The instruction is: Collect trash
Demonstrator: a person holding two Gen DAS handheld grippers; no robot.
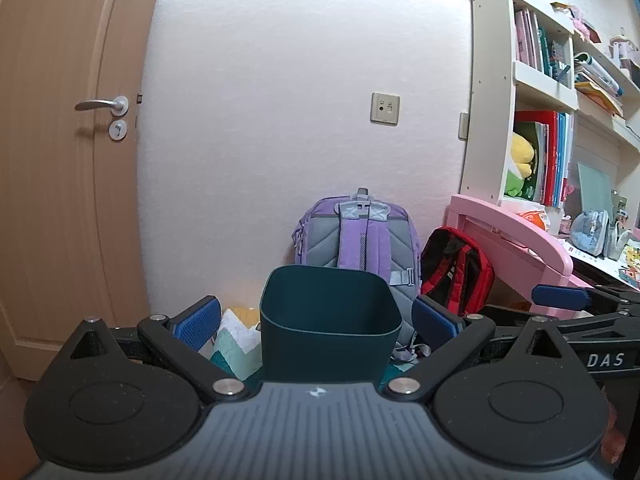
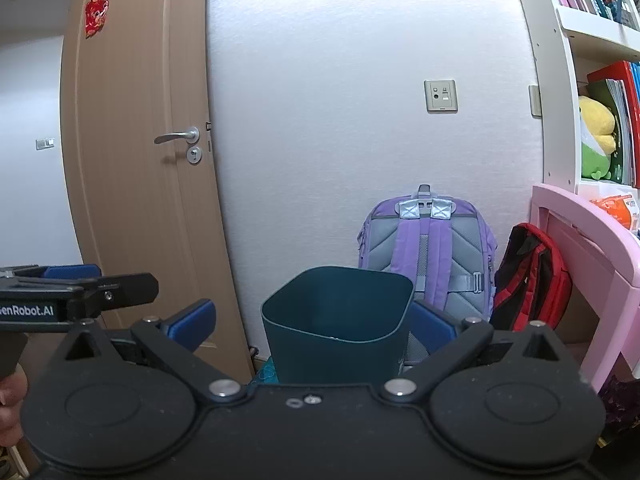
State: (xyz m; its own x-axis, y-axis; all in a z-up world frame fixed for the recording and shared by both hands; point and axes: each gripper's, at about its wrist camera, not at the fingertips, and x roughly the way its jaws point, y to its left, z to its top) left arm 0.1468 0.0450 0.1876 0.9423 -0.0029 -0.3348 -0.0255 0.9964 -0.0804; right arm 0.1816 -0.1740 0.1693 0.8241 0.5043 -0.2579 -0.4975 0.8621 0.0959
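The left tongs [image 1: 316, 320] stood spread wide, their blue-padded fingers [image 1: 198, 322] released and holding nothing, with the dark teal plastic waste bin with rounded corners [image 1: 328, 320] framed in the gap between them. The right tongs [image 2: 312, 326] were likewise released, and the same bin [image 2: 338, 322] sat between their pads, its open mouth facing up; whether either pad touched the bin's wall could not be told, since the right pad was partly hidden behind it. The bin stood on the floor near the foot of the white textured wall [image 1: 280, 120], resting on what looked like a patterned mat of white, teal and yellow [image 1: 236, 336]. Just behind it a lilac-and-grey backpack [image 1: 360, 236] leaned upright against the wall, straps outward. Beside that, a red-and-black backpack [image 1: 456, 272] rested against the left end of the pink table [image 1: 516, 236]. A cream bookshelf [image 1: 492, 92] full of books rose over that end of the table, with a yellow and green plush toy [image 1: 520, 164] on a lower shelf. A brown wooden door [image 2: 136, 160] with a silver lever handle [image 2: 178, 136] stood to the left of the wall, and a beige wall socket plate [image 2: 440, 96] sat above the backpacks.
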